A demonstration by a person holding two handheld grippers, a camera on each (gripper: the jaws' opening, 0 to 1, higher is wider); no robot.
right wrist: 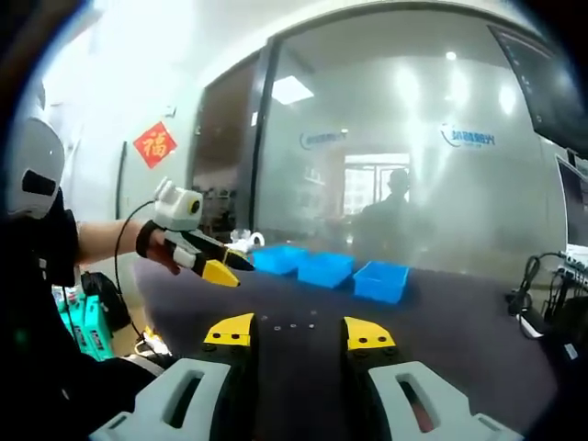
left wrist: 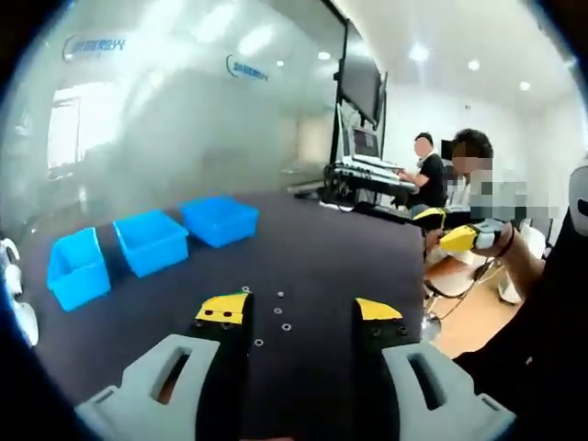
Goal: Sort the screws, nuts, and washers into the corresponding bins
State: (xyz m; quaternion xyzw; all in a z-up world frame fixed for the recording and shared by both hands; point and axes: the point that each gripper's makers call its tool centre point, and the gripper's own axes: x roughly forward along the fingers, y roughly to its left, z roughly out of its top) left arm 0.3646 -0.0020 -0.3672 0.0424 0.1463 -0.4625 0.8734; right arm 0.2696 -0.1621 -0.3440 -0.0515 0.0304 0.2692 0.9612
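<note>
The left gripper (left wrist: 299,322), nearest in the left gripper view, hangs over the dark table (left wrist: 349,248), its yellow-tipped jaws spread wide and holding nothing. In the right gripper view the right gripper (right wrist: 299,333) is likewise parted and empty above the same table (right wrist: 459,322). There the left gripper (right wrist: 225,268) also reaches in from the left, a hand (right wrist: 154,246) wrapped round it, its jaws aimed toward the bins (right wrist: 329,268); whether those jaws are apart cannot be told from this angle. Three blue bins (left wrist: 152,241) stand side by side in a row on the far part of the table. Small washers (left wrist: 276,317) lie scattered flat on the table between the left gripper's jaws, well short of the bins.
</note>
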